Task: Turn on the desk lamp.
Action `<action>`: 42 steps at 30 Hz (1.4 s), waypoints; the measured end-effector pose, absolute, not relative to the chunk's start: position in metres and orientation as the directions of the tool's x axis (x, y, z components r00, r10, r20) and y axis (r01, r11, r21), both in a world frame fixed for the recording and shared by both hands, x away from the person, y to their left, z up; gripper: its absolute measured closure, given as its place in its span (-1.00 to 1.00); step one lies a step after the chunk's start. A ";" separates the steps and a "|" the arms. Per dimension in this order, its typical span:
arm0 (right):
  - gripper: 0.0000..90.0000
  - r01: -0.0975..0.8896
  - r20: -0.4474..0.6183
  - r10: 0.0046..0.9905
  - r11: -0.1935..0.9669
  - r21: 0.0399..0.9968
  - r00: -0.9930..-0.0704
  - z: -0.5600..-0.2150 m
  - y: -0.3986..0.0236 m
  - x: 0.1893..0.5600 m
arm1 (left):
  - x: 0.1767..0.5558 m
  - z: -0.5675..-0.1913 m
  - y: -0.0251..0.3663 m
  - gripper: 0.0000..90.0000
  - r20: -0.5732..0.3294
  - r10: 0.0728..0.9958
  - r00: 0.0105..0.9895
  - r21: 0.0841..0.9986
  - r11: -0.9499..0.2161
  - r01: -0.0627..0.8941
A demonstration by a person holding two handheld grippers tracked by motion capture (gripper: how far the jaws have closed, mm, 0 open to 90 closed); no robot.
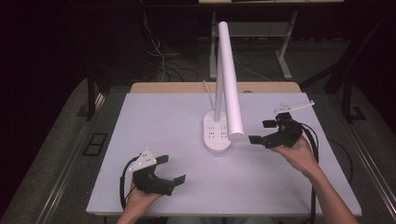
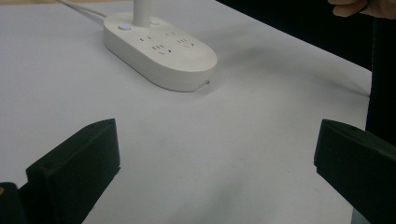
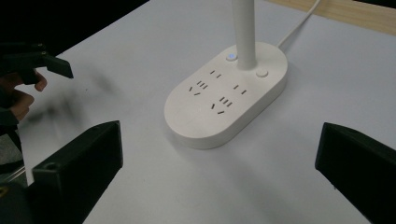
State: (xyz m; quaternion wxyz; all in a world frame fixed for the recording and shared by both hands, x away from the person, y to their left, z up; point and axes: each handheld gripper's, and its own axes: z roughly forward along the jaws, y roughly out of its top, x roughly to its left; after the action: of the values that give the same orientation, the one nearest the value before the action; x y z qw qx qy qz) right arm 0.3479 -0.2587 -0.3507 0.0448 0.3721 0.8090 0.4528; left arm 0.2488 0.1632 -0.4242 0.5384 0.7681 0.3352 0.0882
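White lamp base (image 1: 216,134) sits mid-bench, head (image 1: 229,79) tilted toward 5 o'clock. My right gripper (image 1: 261,132), fingers released, waits at its 3 o'clock to reach it; left gripper (image 1: 170,169), released, idles at 7 o'clock.

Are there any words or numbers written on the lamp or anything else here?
No readable words, numbers or brand marks.
The lamp base bears socket slots and two round buttons, with no lettering to make out.
The left gripper, the right gripper and the table carry no readable label.
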 end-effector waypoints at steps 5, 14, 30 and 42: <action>-0.99 0.564 0.266 0.641 0.316 0.763 -0.720 -0.351 -0.255 0.358 | 0.249 -0.424 0.163 -1.00 -0.227 0.610 0.759 0.886 -0.194 0.421; -0.99 0.571 0.268 0.642 0.325 0.754 -0.718 -0.353 -0.246 0.374 | 0.249 -0.425 0.164 -1.00 -0.227 0.608 0.761 0.886 -0.195 0.420; -0.99 0.580 0.272 0.646 0.327 0.746 -0.714 -0.357 -0.231 0.403 | 0.249 -0.424 0.164 -1.00 -0.227 0.608 0.761 0.888 -0.192 0.418; -0.99 0.590 0.277 0.652 0.325 0.739 -0.706 -0.363 -0.219 0.425 | 0.248 -0.424 0.164 -1.00 -0.229 0.606 0.761 0.889 -0.188 0.417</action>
State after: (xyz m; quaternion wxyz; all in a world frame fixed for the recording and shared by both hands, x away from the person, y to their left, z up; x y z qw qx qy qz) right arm 0.4255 -0.2192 -0.3631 0.0354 0.3819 0.8131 0.4379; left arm 0.2483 0.1636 -0.4237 0.5426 0.7657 0.3342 0.0870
